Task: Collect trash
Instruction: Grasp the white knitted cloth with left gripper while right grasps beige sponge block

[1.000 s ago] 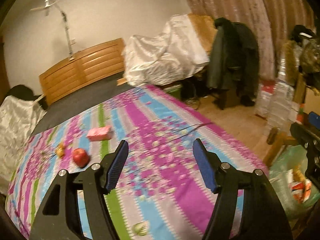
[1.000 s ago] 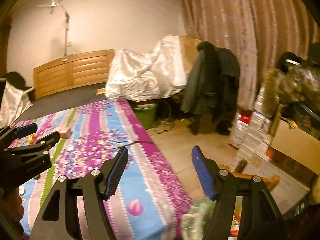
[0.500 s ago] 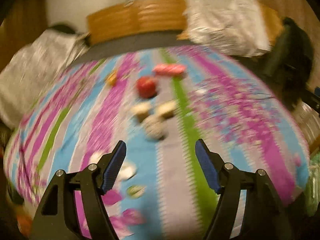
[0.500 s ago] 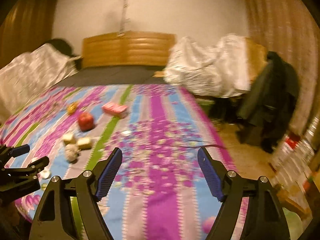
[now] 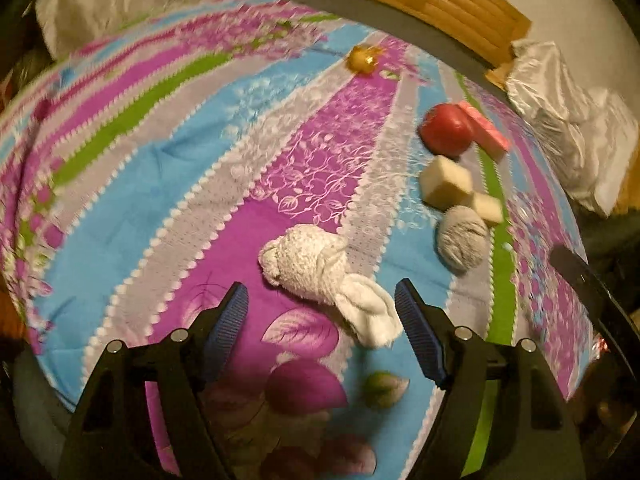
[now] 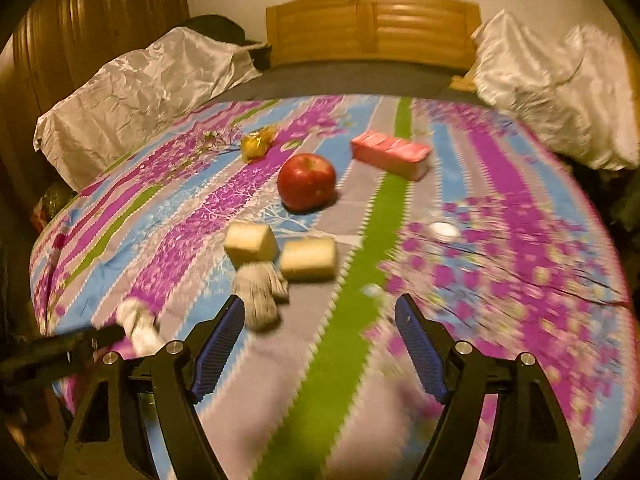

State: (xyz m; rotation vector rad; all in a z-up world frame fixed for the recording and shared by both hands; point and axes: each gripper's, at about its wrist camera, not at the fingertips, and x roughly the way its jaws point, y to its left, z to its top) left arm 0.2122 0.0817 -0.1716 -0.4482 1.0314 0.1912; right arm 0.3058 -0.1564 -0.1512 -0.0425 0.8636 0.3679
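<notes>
1. We hold the left gripper (image 5: 320, 320) over the near edge of the bedspread (image 5: 168, 184). Its jaws are wide apart and have just been opening. The tail end of a rolled white sock (image 5: 320, 268) lies between the tips, but the pads are not pressing it.
2. We hold the right gripper (image 6: 320, 320) over the green stripe of the bedspread (image 6: 500, 220). Its jaws also stand wide apart after just opening, and nothing is between them.
3. We take the apple (image 6: 306, 181) as our landmark, near the middle of the bedspread.
4. Nearest us from the apple, just by the right gripper's left finger, lies a grey sock ball (image 6: 260, 290).
5. Between that ball and the apple sit 2 pale foam blocks (image 6: 250, 241), side by side, the ball touching both.
6. Well nearer than the apple and off to its left, the white sock (image 6: 138, 322) shows beside the black tip of the left gripper.
7. Just beyond the apple to its right lies a pink pack (image 6: 390, 154).
8. Beyond the apple to its left lies a crumpled gold wrapper (image 6: 258, 143).
9. Farthest back stands the wooden headboard (image 6: 372, 26), with silvery covers (image 6: 140, 92) on either side.
</notes>
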